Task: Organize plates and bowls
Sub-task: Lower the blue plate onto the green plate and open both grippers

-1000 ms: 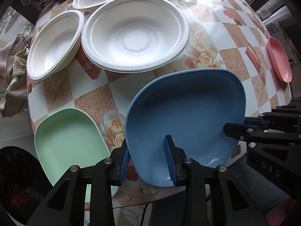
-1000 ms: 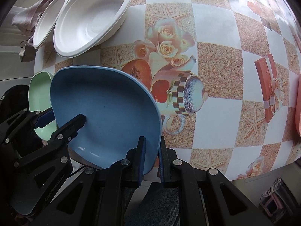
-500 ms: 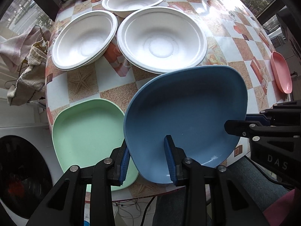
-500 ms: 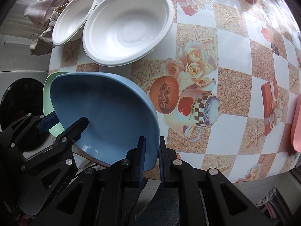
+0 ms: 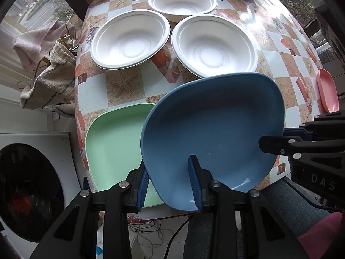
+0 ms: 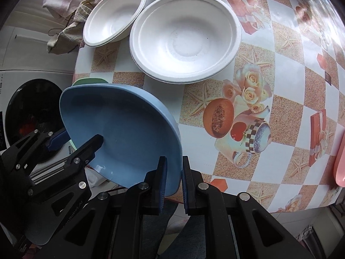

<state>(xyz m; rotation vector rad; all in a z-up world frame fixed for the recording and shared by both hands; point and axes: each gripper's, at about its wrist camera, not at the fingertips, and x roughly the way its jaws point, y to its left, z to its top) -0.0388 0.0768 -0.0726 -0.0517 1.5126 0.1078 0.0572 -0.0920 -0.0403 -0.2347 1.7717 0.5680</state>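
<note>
Both grippers hold one blue plate [image 5: 215, 129] above the table's near edge, tilted. My left gripper [image 5: 170, 185] is shut on its near-left rim. My right gripper [image 6: 173, 181] is shut on its right rim; the blue plate [image 6: 120, 133] fills the lower left of the right wrist view. A green plate [image 5: 116, 142] lies on the table to the left, partly under the blue one; only its tip [image 6: 90, 81] shows in the right wrist view. Three white bowls [image 5: 129, 38] [image 5: 215, 45] [image 5: 183, 2] sit behind. A pink plate [image 5: 327, 90] lies far right.
The round table [image 6: 280, 86] has a patterned checkered cloth. Towels [image 5: 43, 64] hang off the left side. A washing machine [image 5: 28, 185] stands lower left. A person's legs [image 5: 269, 226] are below the near edge.
Both grippers have risen and pulled back with the blue plate, moving it left towards the green plate. More of the table and a third bowl have come into view.
</note>
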